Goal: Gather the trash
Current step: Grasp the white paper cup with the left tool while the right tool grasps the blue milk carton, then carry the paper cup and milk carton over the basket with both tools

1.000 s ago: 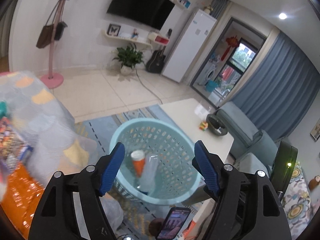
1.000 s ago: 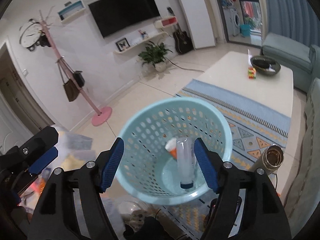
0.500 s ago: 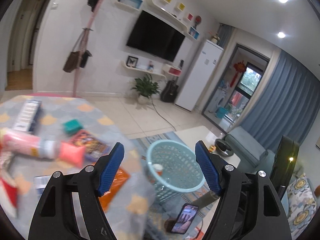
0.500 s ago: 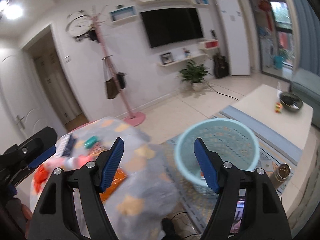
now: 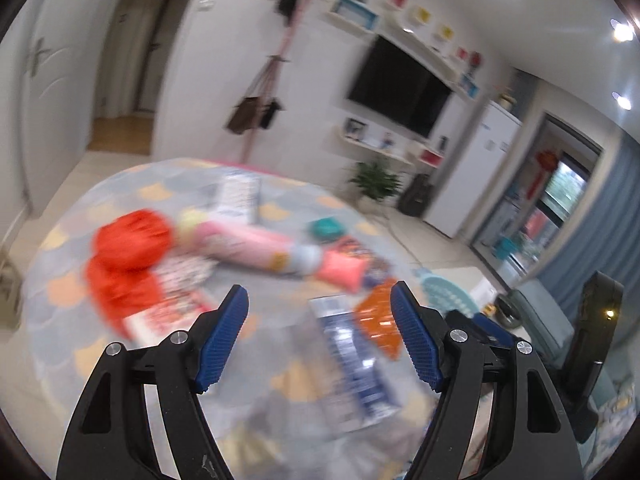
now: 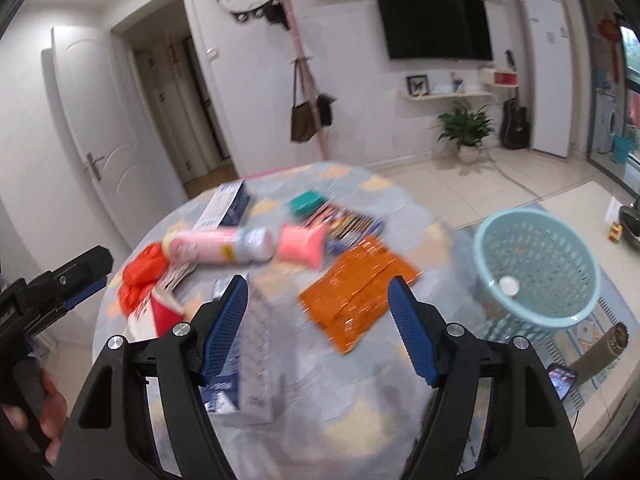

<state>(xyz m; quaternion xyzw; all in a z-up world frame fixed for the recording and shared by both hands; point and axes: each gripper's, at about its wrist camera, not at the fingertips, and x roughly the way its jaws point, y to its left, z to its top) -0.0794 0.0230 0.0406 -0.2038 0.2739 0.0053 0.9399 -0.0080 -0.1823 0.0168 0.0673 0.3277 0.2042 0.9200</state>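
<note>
Trash: scattered on the round table, which has a patterned grey cloth; both views blurred.
Pink bottle: lies on its side near table middle, pink cap toward the basket side; also seen in left view.
Orange wrapper: flat, toward the table's right edge, just in front of the pink cap.
Red bag: crumpled at the left edge, next to the bottle's base; red-white cup just in front of it.
Blue-white box: near front edge, partly behind right gripper's left finger; left view shows it between the left gripper's fingers, no contact.
Far box: at the far edge, long, white and blue.
Teal item: far side, beside a dark printed packet.
Basket: light blue, on floor right of table, well apart from the trash; a small white-topped item inside, unclear what.
Left gripper: fingers spread wide, holds nothing, over the table's front part.
Right gripper: fingers spread wide, empty, over the table front.
Hand: at lower left of right view, gripping the left gripper's handle.
Background: coat rack, TV, plant.
</note>
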